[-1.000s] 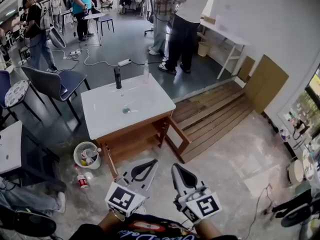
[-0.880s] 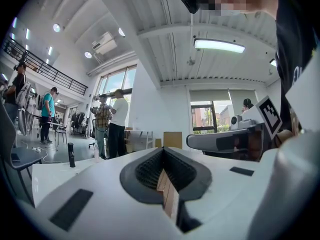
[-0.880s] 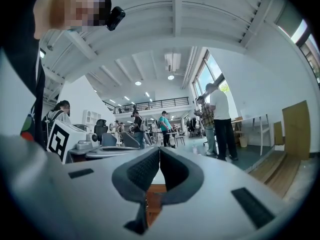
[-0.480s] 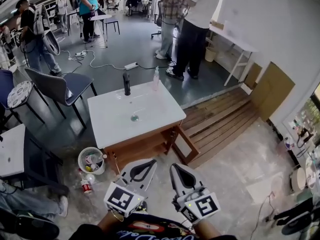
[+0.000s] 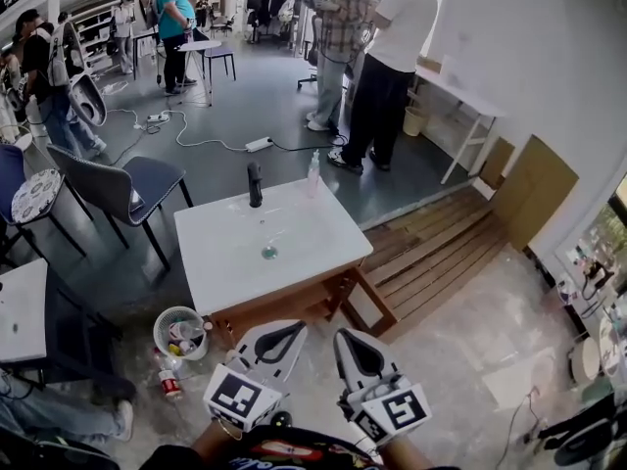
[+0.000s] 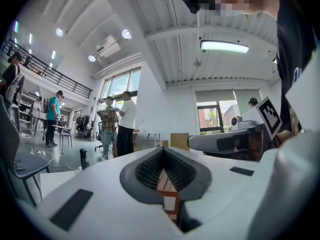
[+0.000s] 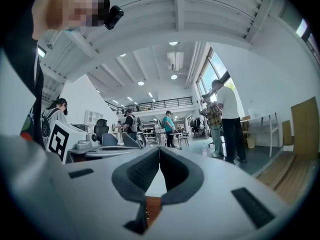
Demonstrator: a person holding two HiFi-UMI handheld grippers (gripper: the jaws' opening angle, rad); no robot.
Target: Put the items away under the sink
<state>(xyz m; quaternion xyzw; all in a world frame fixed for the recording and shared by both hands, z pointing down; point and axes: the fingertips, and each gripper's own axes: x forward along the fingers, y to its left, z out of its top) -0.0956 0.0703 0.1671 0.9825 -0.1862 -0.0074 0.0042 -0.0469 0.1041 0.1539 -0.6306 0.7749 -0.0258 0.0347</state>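
Observation:
A white sink top (image 5: 227,253) with a black tap (image 5: 255,183) and a small clear bottle (image 5: 313,173) sits on a wooden cabinet (image 5: 328,297) in mid head view. On the floor left of the cabinet stands a white basket (image 5: 164,320) holding several small items, and a red-and-white bottle (image 5: 168,385) lies just below it. My left gripper (image 5: 297,326) and right gripper (image 5: 342,336) are held low, side by side, short of the cabinet. Both are shut and hold nothing. The left gripper (image 6: 162,149) and right gripper (image 7: 159,148) each show their own jaws pressed together.
A dark blue chair (image 5: 132,188) stands left of the sink, with a white table (image 5: 18,306) nearer left. A wooden slatted platform (image 5: 441,248) lies to the right. Several people (image 5: 392,57) stand at the back. A cable and power strip (image 5: 259,144) cross the floor.
The sink has slid lower and rightward in the head view and looks slightly nearer. Both grippers stay shut and low, side by side.

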